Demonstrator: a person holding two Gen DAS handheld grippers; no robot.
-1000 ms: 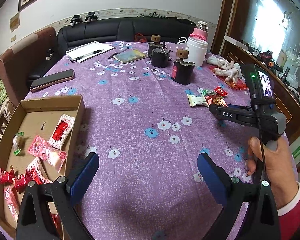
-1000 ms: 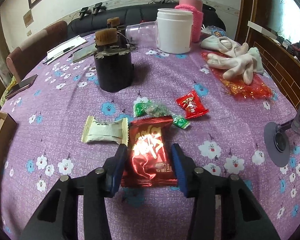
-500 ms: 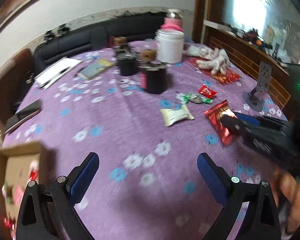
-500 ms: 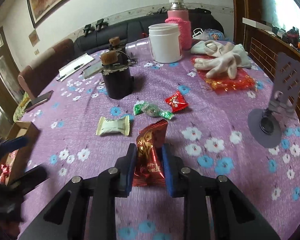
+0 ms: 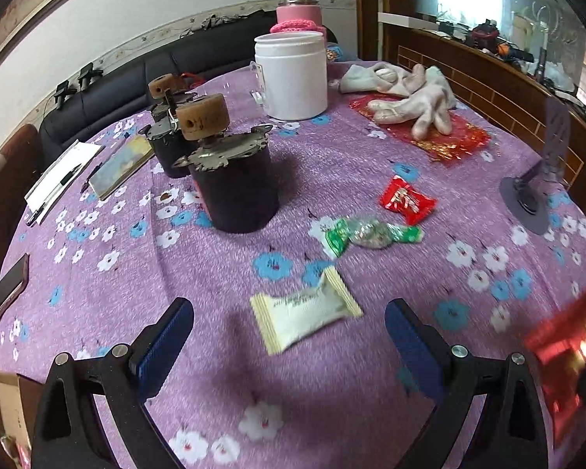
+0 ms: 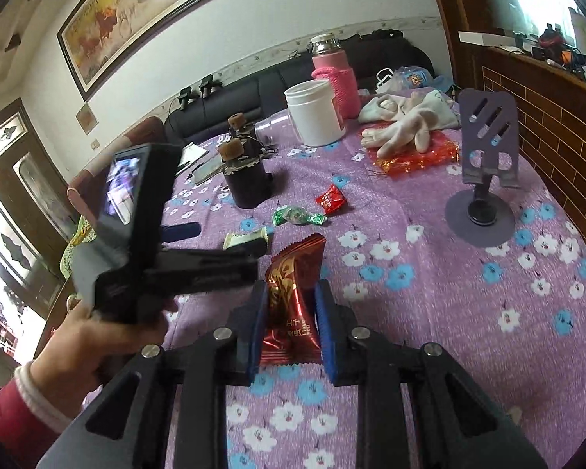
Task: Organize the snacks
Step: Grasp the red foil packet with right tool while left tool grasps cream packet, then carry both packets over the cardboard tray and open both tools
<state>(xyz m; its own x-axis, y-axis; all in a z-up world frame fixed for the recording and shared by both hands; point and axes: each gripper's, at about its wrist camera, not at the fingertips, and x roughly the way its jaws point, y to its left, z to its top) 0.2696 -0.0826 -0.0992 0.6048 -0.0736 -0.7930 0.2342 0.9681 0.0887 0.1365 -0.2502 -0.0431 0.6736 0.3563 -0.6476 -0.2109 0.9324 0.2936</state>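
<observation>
My right gripper is shut on a dark red snack packet, which stands upright between the blue pads, lifted off the purple flowered tablecloth. The same packet shows as a red blur at the right edge of the left wrist view. My left gripper is open, its pads standing either side of a cream snack packet lying on the cloth. Beyond it lie a green-wrapped candy and a small red candy. A cardboard box corner shows at the bottom left.
Two dark jars with cork stoppers, a white tub, a pink flask, white gloves on red foil and a grey phone stand stand further back. Papers and a booklet lie at the left. A hand holds the left gripper's handle.
The right gripper closed on the red packet and lifted it upright off the cloth. The left gripper swung from the cardboard box across the table to straddle the cream packet.
</observation>
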